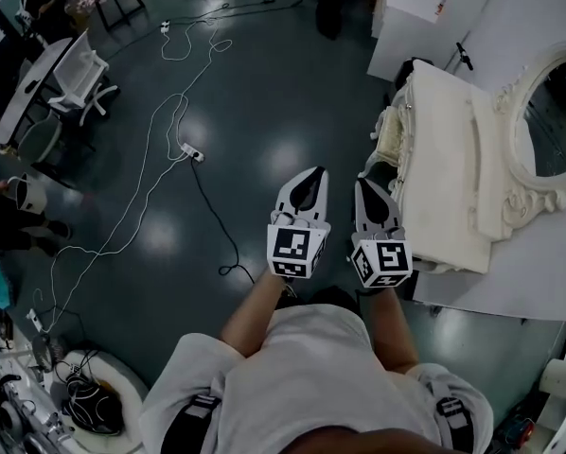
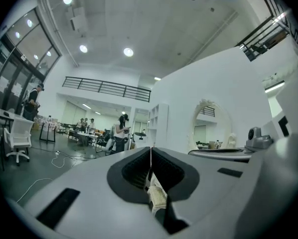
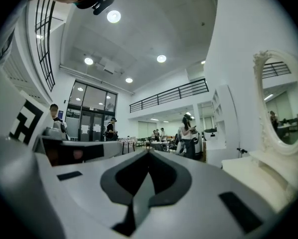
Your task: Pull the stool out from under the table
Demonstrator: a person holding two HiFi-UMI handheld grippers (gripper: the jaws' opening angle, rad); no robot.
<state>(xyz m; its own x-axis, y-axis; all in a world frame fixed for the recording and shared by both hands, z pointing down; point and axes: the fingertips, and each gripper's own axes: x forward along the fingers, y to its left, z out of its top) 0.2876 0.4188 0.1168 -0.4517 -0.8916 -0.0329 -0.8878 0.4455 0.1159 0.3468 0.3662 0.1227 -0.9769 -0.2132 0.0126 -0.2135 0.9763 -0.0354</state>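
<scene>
White plastic office chair (image 1: 79, 78) is standing at the far left on the dark glossy floor (image 1: 264, 83). Thin white cables (image 1: 155, 126) are trailing to a white power strip (image 1: 190, 152), with a black cord (image 1: 217, 220) running on from it. Left gripper (image 1: 310, 176) is pointing level over bare floor, its fingers clenched together on nothing. Right gripper (image 1: 367, 187), just beside it, is doing likewise, with fingers shut and empty. Cream carved dressing surface (image 1: 444, 149) with oval framed mirror (image 1: 548, 112) is standing at right.

Stool is not showing plainly and is presumably sitting tucked beneath that surface. A cream scrolled part (image 1: 387, 135) is showing at its left edge; whether it is stool or leg I cannot tell.

Task is looking not begun: reaching, gripping and pulling are all remaining. Black cord and power strip are lying near the likely pull path.
</scene>
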